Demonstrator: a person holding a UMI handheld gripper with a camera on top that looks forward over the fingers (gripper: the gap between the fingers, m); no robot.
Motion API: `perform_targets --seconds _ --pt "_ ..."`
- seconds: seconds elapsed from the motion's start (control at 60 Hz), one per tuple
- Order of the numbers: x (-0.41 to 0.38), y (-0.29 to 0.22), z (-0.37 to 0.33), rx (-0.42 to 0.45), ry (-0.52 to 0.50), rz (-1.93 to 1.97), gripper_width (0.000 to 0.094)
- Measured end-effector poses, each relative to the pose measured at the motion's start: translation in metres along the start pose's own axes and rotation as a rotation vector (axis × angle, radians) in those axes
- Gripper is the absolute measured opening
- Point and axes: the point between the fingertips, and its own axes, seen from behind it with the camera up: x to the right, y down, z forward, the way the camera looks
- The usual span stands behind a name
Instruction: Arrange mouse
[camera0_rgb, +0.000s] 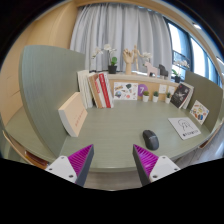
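Step in hand: approach, nothing grasped yet. Claw (112, 163) spread, empty, above near edge of bench (110, 125). Mouse (151, 139) on bench, just ahead of right finger, apart from pads (82, 158). Next move, judged: advance, shift right, straddle mouse, then pinch.

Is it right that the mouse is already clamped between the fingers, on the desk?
No. The gripper view shows the mouse lying on the desk just beyond the open gripper, nearer its right finger, not clamped.
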Motion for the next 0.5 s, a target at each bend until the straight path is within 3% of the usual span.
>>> perform_targets --seconds 0.5 --pt "0.15 0.089 0.052 -0.202 0.099 0.067 0.0769"
